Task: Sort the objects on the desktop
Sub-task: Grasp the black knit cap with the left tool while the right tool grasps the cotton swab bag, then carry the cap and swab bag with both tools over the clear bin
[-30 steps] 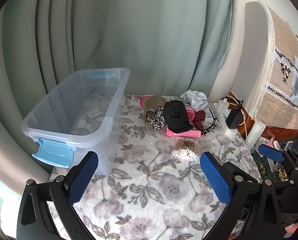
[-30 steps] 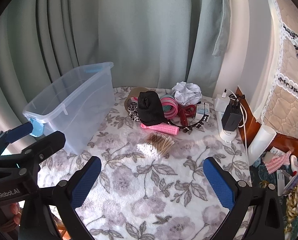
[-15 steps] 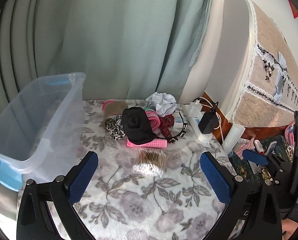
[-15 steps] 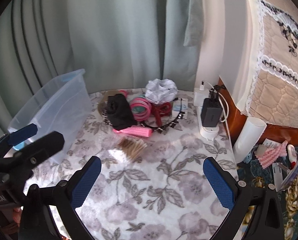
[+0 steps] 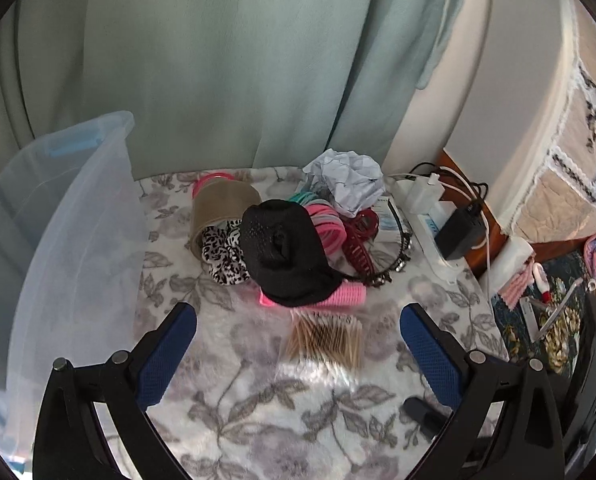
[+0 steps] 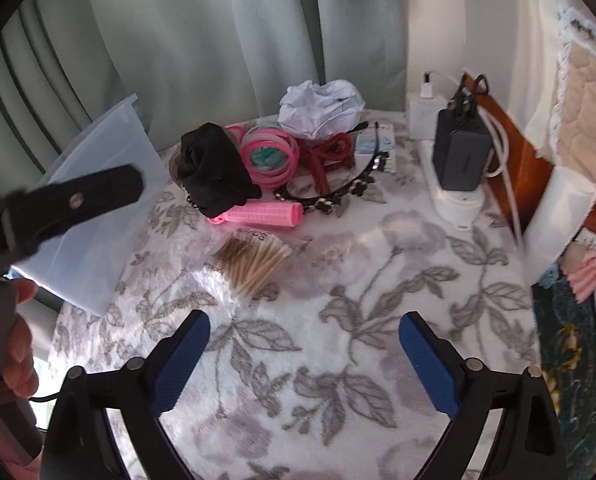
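Hovering above the floral desk (image 5: pixel 322 408), the left tool (image 5: pixel 298 344) has its jaws spread wide with nothing between them; the bag of cotton swabs (image 5: pixel 326 340) lies just ahead between its tips. Beyond that sits the pile: a pink roller (image 5: pixel 338 294), a black cloth (image 5: pixel 285 256) and crumpled paper (image 5: pixel 346 184). To the tool's left stands the clear bin (image 5: pixel 65 240). The right tool (image 6: pixel 304 346) is likewise wide open and empty, the swabs ahead to its left.

Green curtain (image 5: pixel 225 68) behind; black charger (image 6: pixel 462 156) in a white power strip (image 5: pixel 438 248), seemingly.
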`<state>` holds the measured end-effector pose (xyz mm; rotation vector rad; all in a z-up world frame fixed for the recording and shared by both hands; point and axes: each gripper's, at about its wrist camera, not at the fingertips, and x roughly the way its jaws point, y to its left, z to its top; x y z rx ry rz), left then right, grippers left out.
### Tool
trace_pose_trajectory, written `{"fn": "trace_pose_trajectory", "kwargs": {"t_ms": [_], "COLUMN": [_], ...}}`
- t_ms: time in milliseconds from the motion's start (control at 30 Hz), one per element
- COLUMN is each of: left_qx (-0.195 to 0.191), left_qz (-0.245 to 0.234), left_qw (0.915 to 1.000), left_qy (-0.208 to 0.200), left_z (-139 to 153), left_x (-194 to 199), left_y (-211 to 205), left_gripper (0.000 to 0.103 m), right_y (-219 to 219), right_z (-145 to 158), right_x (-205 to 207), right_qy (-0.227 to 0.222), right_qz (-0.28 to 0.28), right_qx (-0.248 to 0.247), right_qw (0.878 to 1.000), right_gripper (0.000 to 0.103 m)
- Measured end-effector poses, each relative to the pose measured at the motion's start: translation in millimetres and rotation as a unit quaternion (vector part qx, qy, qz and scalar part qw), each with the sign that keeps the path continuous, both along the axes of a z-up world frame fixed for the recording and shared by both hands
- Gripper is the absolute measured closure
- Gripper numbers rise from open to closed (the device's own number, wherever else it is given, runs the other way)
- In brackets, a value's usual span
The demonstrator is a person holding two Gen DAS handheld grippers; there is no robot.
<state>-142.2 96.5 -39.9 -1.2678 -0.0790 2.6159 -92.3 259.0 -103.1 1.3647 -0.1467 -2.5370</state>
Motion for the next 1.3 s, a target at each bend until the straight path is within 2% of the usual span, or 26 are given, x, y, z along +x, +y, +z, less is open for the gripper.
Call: {"fn": "trace_pose_trajectory", "kwargs": {"t_ms": [100,133,200,367,533,700,733,800,867,933,1067,1167,1300], "left_qx": [0.02,0.027,0.03,0.033,0.044,0.067,0.07,0.074,0.076,0.078,0.078,0.079,0.085], "left_qz": [0.007,0.009,0.013,0.02,0.034,0.037,0.037,0.038,0.039,0.041,0.036,0.031,0.032], "left_qw": [0.9996,0.9994,0.9991,0.998,0.9965,0.9943,0.994,0.9936,0.9932,0.9932,0.9938,0.9942,0.9938], "left_qy": [-0.017,-0.021,-0.029,-0.05,-0.063,-0.075,-0.076,-0.076,-0.078,-0.076,-0.071,-0.066,-0.064], "left_z": [-7.6,-9.9,-16.1,-33.4,-47.0,-55.2,-55.9,-56.9,-58.3,-58.1,-57.0,-54.5,-51.3], "left_x": [-20.4,-26.4,-36.4,-54.7,-68.1,-77.0,-77.6,-78.2,-79.2,-78.5,-75.4,-71.0,-63.0], "left_y": [-0.8,-0.9,0.6,2.2,-4.2,-10.3,-10.8,-11.7,-11.9,-11.6,-10.6,-9.0,-9.6], "left_gripper": [0.002,0.003,0.012,0.017,0.026,0.048,0.049,0.059,0.067,0.069,0.081,0.086,0.087], "right_y": [-8.0,-9.5,-11.9,-18.9,-29.5,-38.4,-40.0,-42.1,-43.3,-44.5,-47.0,-47.6,-45.2], "right_z": [-8.6,-12.5,-21.5,-43.7,-59.1,-61.4,-62.5,-64.6,-66.5,-67.7,-67.0,-64.5,-59.0], "right_x": [-9.1,-13.0,-20.4,-38.0,-51.2,-57.6,-58.6,-59.1,-58.6,-57.9,-53.0,-46.7,-33.3], "right_qy": [-0.005,-0.011,-0.026,-0.061,-0.078,-0.078,-0.079,-0.08,-0.081,-0.082,-0.078,-0.074,-0.067], "right_qz": [0.013,0.014,0.014,0.013,0.012,0.008,0.006,0.0,-0.005,-0.007,-0.013,-0.015,-0.021], "right_qx": [-0.024,-0.033,-0.05,-0.092,-0.115,-0.131,-0.135,-0.141,-0.148,-0.158,-0.161,-0.16,-0.162], "right_qw": [1.0,0.999,0.998,0.994,0.99,0.988,0.988,0.987,0.986,0.984,0.984,0.984,0.984], "right_gripper": [0.014,0.019,0.025,0.039,0.04,0.04,0.04,0.043,0.052,0.059,0.069,0.071,0.072]}}
